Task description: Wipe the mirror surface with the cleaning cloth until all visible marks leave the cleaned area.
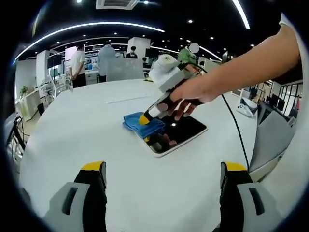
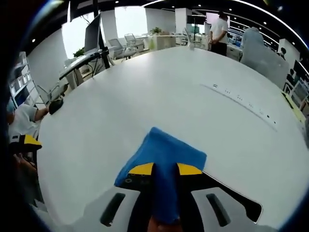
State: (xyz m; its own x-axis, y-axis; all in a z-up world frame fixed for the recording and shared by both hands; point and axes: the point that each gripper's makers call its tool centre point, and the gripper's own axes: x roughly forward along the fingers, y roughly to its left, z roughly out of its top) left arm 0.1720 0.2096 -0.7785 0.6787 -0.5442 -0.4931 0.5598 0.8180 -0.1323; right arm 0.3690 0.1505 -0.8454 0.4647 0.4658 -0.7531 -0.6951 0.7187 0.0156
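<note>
1. Mirror [image 1: 179, 133] lies flat on the white table [image 1: 87, 125], dark glass in a light frame, well in from the table's edges, one corner pointing toward the near edge.
2. Blue cleaning cloth [image 1: 143, 125] sits on the mirror's far-left corner in the left gripper view, part on the glass, part spilling onto the table.
3. Right gripper [image 1: 145, 117] is held by a hand [image 1: 195, 92] and comes down at a slant from the upper right in the left gripper view; its yellow tips are on the cloth.
4. Right gripper view: the jaws are clamped on the cloth [image 2: 161, 166], yellow fingertips [image 2: 141, 168] pinching a raised fold between them, the rest of the cloth fanned out ahead on the table [image 2: 145, 96].
5. Mirror edge [image 2: 231, 193] shows as a dark strip with a light rim at the right of the jaws in the right gripper view.
6. Left gripper [image 1: 164, 169] hangs above the near side of the table, jaws wide apart with nothing between them, well apart from the mirror.
7. Glass shows reflections of the hand and ceiling lights; marks on it are too small to tell.
8. People [image 1: 77, 65] stand past the table's far edge among desks.
</note>
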